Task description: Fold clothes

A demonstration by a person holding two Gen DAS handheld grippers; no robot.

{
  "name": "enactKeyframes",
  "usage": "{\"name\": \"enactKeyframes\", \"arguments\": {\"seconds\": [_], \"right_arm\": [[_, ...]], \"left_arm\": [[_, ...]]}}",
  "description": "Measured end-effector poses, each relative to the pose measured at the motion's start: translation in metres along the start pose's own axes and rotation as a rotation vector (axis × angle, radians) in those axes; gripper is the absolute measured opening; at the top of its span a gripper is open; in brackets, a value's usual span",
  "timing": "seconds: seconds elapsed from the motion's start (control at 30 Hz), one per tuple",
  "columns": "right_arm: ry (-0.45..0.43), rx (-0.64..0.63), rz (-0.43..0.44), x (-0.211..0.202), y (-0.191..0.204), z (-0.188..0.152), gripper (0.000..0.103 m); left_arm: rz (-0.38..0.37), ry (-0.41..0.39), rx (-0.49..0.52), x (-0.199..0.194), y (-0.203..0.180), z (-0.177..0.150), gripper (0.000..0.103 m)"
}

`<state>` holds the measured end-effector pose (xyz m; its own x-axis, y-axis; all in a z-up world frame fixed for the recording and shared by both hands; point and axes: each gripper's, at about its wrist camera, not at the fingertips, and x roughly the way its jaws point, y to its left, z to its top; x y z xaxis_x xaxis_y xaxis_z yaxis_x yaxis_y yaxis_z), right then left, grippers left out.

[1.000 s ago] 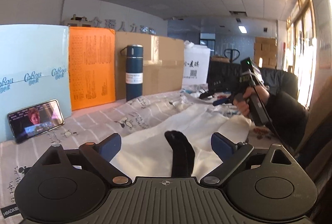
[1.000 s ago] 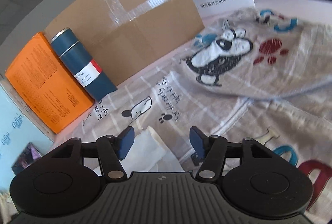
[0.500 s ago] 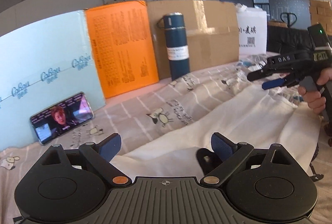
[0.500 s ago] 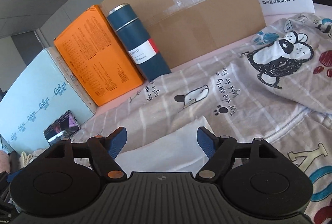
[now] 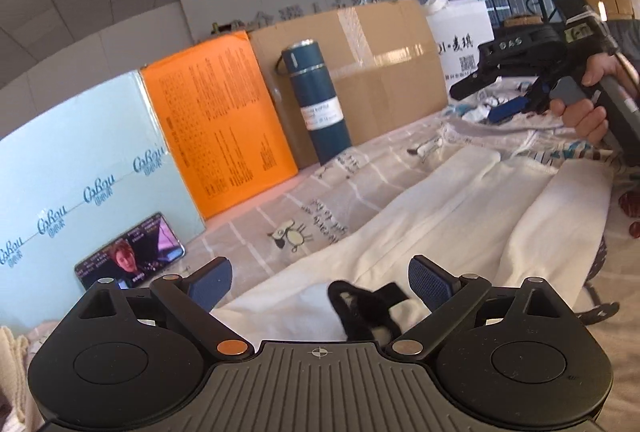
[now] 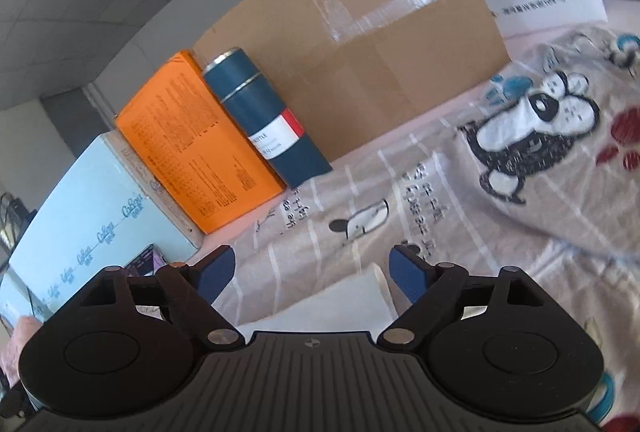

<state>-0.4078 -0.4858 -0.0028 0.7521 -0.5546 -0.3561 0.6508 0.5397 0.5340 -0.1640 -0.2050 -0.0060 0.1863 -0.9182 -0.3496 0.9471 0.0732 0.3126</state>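
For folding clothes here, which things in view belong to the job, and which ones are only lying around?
Belong to the job:
- white garment, spread flat
- grey cartoon-dog garment, crumpled
- left gripper, open
- right gripper, open, its jaws have just been opening, with nothing pressed between them

Just lying about:
- blue flask
- orange box
- cardboard box
- phone

A cream-white garment (image 5: pixel 460 216) with a black patch lies on a beige sheet (image 5: pixel 320 192) crossed by pale stripes and printed with small cartoon animals and black lettering. A grey garment (image 6: pixel 552 168) carries a black-and-white dog, blue paw prints and red ones. Behind stand an orange box (image 5: pixel 224 124), a navy flask (image 5: pixel 316 100) with a white label, a brown cardboard box (image 5: pixel 384 72) and a pale blue board (image 5: pixel 80 160).
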Motion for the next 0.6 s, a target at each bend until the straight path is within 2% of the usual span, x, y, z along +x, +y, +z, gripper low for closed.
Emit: {"name": "enactKeyframes", "arguments": {"seconds": [0.1,0.27,0.47,0.6], "right_arm": [[0.075,-0.069,0.039,0.011,-0.007,0.017,0.085],[0.212,-0.096,0.104,0.047,-0.028,0.019,0.084],[0.307,-0.153,0.202,0.075,-0.030,0.008,0.083],[0.311,-0.175,0.251,0.075,-0.038,0.006,0.079]], "left_arm": [[-0.076,-0.031,0.033,-0.007,-0.021,0.004,0.097],[-0.193,-0.006,0.193,0.002,-0.071,0.007,0.097],[-0.320,-0.029,0.374,0.017,-0.128,0.017,0.097],[-0.350,-0.081,0.430,0.042,-0.156,0.034,0.097]]}}
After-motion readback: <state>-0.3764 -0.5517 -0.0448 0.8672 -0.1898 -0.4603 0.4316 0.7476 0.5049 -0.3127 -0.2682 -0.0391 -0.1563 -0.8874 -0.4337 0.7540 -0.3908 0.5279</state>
